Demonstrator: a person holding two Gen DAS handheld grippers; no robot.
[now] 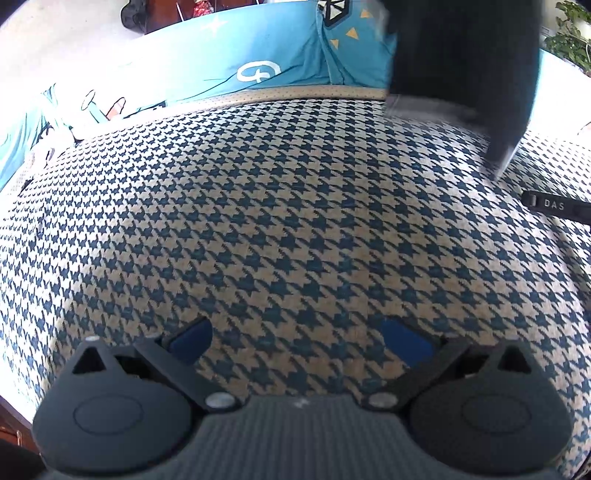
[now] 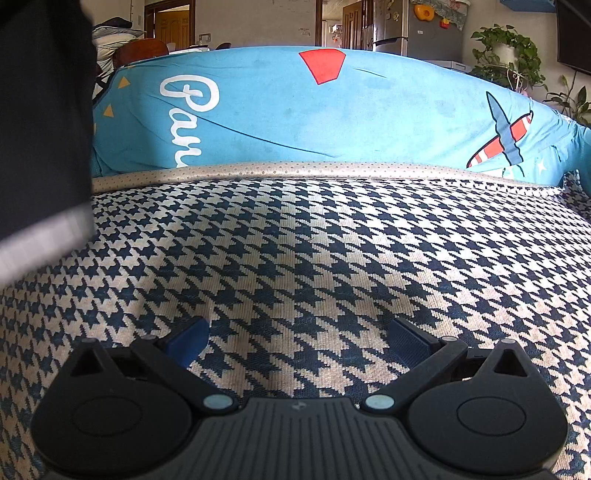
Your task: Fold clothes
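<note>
Left gripper (image 1: pixel 301 341): jaws spread wide, blue-padded fingers (image 1: pixel 190 339) apart, nothing between them; they hover over the navy-and-cream houndstooth woven cover (image 1: pixel 280 229), and contact with it cannot be confirmed. Right gripper (image 2: pixel 299 341): likewise wide open and empty, over the same houndstooth cover (image 2: pixel 332 258).

The task's thing, a black garment with a pale grey hem band (image 1: pixel 458 59), hangs blurred at the upper right of the left wrist view and at the upper left edge of the right wrist view (image 2: pixel 40 122). It is cut off by the frame in both, so its type and what holds it cannot be made out.

Along the far edge of the cover runs a beige dotted trim strip (image 2: pixel 295 170). Behind that rises turquoise printed fabric with white lettering and a red patch (image 2: pixel 295 110).

Left wrist view only: a black strap lettered "DAS" (image 1: pixel 557 206) lies at the cover's right edge, partly cut off. Right wrist view only: a potted green trailing plant (image 2: pixel 506 51) and a grey refrigerator (image 2: pixel 417 29) stand in the background.
</note>
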